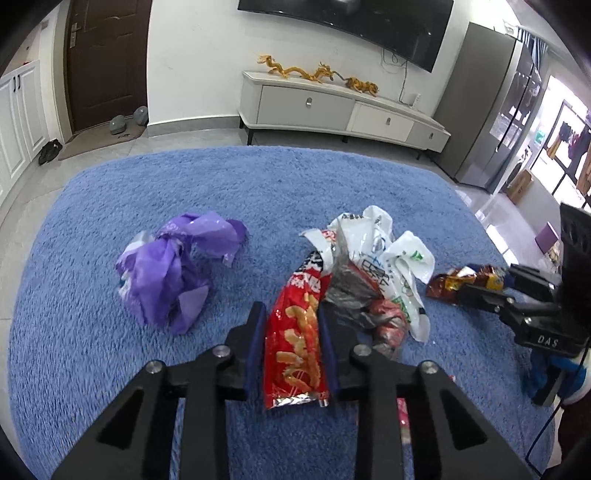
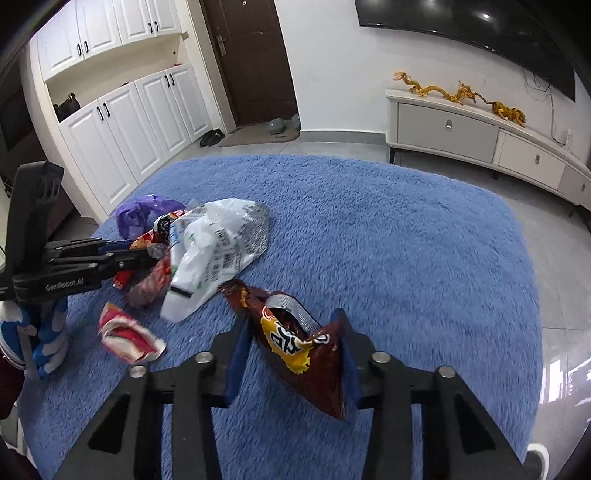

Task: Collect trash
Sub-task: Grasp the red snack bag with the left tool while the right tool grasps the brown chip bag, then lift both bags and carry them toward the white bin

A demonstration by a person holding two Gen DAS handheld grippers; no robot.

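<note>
The left gripper (image 1: pixel 291 321) has its blue-padded fingers pressed against both sides of a red snack wrapper (image 1: pixel 295 343), which stands lengthwise between them with its silver crimped end nearest the camera; the right gripper (image 2: pixel 291 332) is likewise clamped on a brown chip bag (image 2: pixel 295 347), the bag tilted, its torn silver mouth pointing away; both packets sit over the blue shaggy rug (image 1: pixel 295 184). Just left of the right gripper lies a crumpled red-and-white wrapper (image 2: pixel 127 334) on the rug; beyond it, a white plastic bag (image 2: pixel 218 247) with printed text is heaped against a grey and red wad of packaging (image 1: pixel 354 295), touching the far end of the red snack wrapper; a purple plastic bag (image 1: pixel 173 266) lies apart to the left of that heap. Past the rug's far edge comes the grey tiled floor (image 2: pixel 332 146), then a pale TV cabinet (image 1: pixel 332 107) carrying golden dragon figures (image 1: pixel 317 74), a wall-mounted television (image 1: pixel 354 22) above it, and a brown door (image 2: pixel 247 59) beside white cupboards (image 2: pixel 122 110).
</note>
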